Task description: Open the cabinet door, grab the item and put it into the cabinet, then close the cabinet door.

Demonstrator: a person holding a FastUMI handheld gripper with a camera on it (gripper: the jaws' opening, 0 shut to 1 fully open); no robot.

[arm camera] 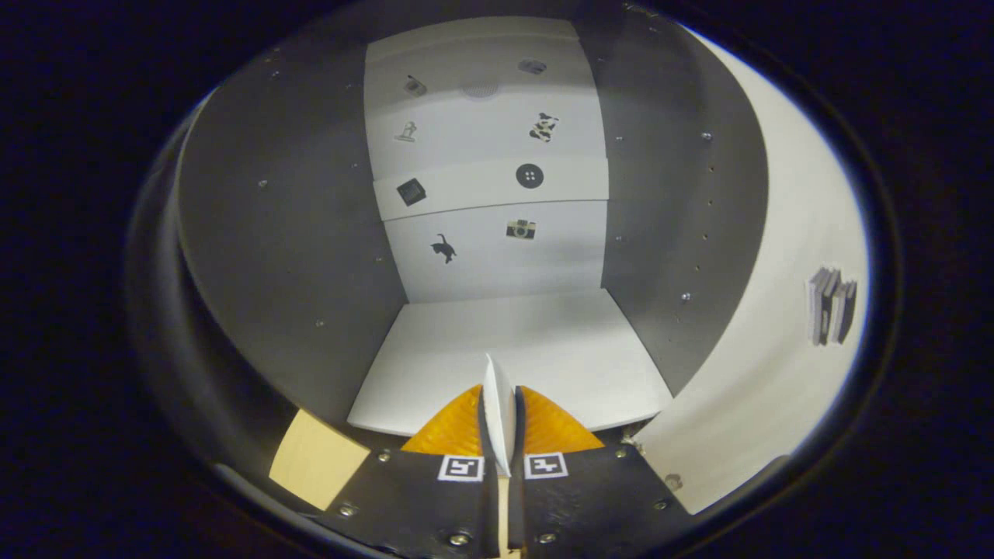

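Note:
My gripper (pixel 498 393) is shut on a thin white flat item (pixel 497 419), seen edge-on and upright between both fingers. Its top edge pokes up just past the fingertips. I cannot tell what the item is. Straight ahead is the open cabinet, with a white floor panel (pixel 505 341) starting just beyond the fingertips. The cabinet has grey side walls (pixel 295 256) and a white back wall (pixel 489 264) with small picture stickers. The white cabinet door (pixel 776 326) stands swung open to the right of the fingers.
A sticker of books (pixel 831 305) sits on the open door's inner face. A pale wooden surface (pixel 314 458) shows below the cabinet's left wall, beside the left finger. Screws dot both side walls.

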